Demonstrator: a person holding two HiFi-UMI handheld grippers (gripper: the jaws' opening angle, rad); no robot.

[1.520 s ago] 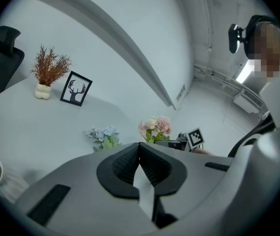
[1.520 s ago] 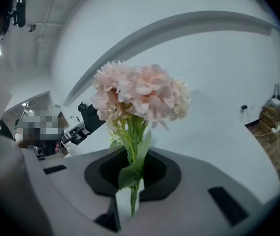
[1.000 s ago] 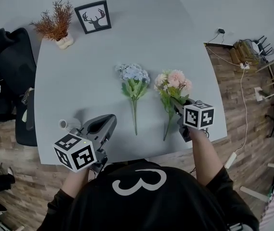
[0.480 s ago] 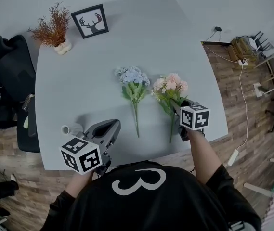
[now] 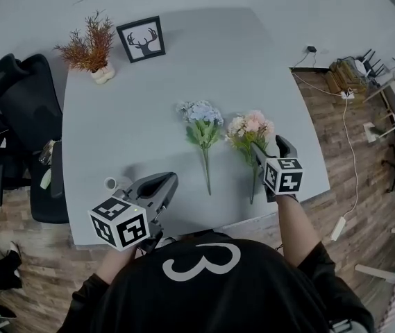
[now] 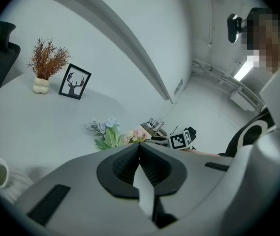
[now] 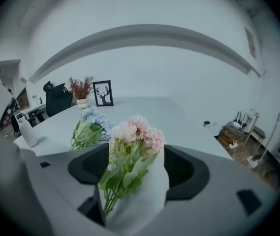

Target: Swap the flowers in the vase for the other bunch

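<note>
Two bunches lie side by side on the grey table (image 5: pixel 114 116): a blue bunch (image 5: pixel 203 120) and a pink bunch (image 5: pixel 250 127). My right gripper (image 5: pixel 268 148) stands over the pink bunch's stem. Its jaws have just been opening and are wide apart, with the pink bunch (image 7: pixel 132 146) between them and the pads off it. The blue bunch (image 7: pixel 89 128) lies left of it. My left gripper (image 5: pixel 171 180) hangs near the table's front edge, jaws together on nothing (image 6: pixel 140 147). A small white vase (image 5: pixel 112 183) with no flowers stands just left of it, also shown as the vase (image 7: pixel 27 132).
A framed deer picture (image 5: pixel 141 39) and a dried reddish plant in a white pot (image 5: pixel 91 46) stand at the table's far left corner. A black chair (image 5: pixel 17 96) is off the left edge. Cables and a power strip (image 5: pixel 350 75) lie on the wooden floor at right.
The right gripper's jaws have spread apart around the pink bunch's stem, and it has lifted a little. The pink bunch stays on the table. The left gripper has shifted only slightly.
</note>
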